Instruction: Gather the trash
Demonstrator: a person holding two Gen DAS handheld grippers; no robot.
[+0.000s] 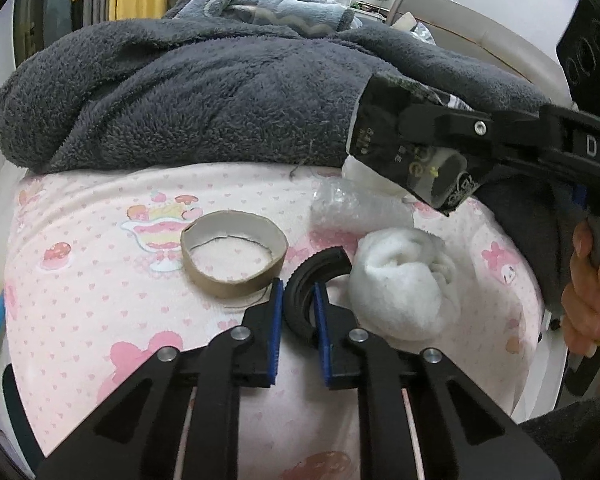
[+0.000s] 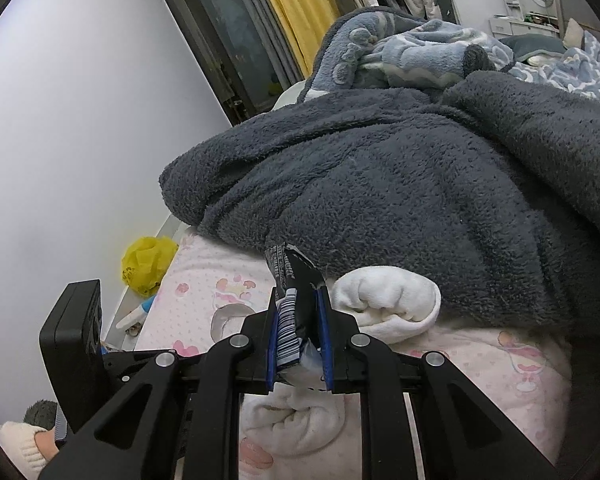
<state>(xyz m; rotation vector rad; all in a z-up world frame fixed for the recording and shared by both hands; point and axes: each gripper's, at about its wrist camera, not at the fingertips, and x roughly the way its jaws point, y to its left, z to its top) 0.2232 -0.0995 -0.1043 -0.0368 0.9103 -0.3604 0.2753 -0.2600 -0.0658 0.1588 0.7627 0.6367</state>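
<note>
On the pink patterned bedsheet (image 1: 100, 300) lie a cardboard tape ring (image 1: 234, 258), a broken black plastic ring (image 1: 312, 284), a clear crumpled wrapper (image 1: 356, 208) and a rolled white sock (image 1: 404, 280). My left gripper (image 1: 296, 296) has its fingers closed on the black ring's rim. My right gripper (image 2: 300, 304) is shut on a black crumpled packet (image 2: 296, 300) with a barcode, held above the sheet; it also shows in the left wrist view (image 1: 404, 144).
A dark grey fleece blanket (image 1: 204, 92) is piled across the back of the bed, with a blue patterned blanket (image 2: 412, 52) behind it. A second white sock (image 2: 388, 300) lies by the blanket. A yellow bag (image 2: 146, 260) sits on the floor at left.
</note>
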